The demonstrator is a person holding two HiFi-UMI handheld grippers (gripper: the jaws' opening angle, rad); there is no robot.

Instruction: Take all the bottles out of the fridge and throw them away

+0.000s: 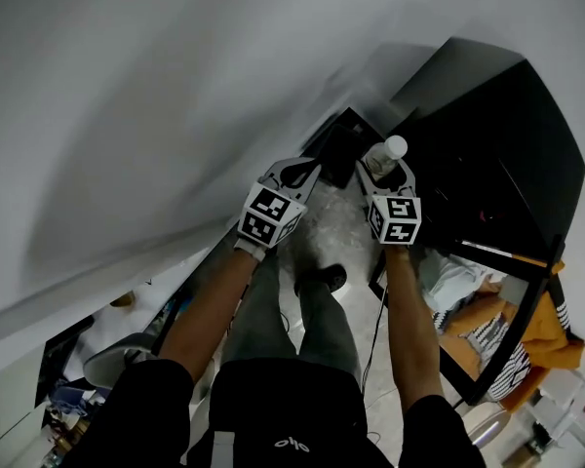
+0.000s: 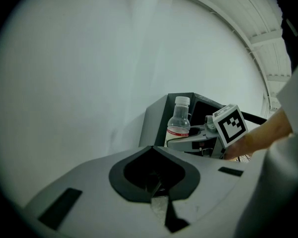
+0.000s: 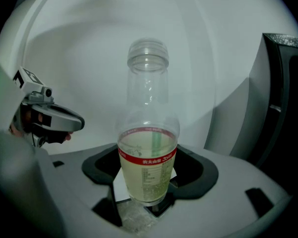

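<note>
The clear plastic bottle (image 3: 148, 148) stands upright between the jaws of the right gripper (image 3: 148, 202), which are closed on its lower part. It holds a pale yellowish liquid up to the red band of its label, the upper part is empty, and a white cap sits on top. Just behind it on the far side is a dark open box (image 2: 155, 120); what is inside this box cannot be seen. In the head view the bottle (image 1: 385, 159) is above the speckled floor (image 1: 346, 232), near the box (image 1: 339, 149) and left of a tall black piece of furniture (image 1: 507, 154). The left gripper (image 2: 159, 202) has its jaws fully together with nothing between them. Both bare forearms are stretched forward side by side, and the left gripper (image 1: 307, 172) and right gripper (image 1: 385, 175) point ahead and a little downward, close but not touching. Below them are the person's legs and one dark shoe (image 1: 322, 279). The near left and right corners of the head view are cluttered and too dim to make out.
</note>
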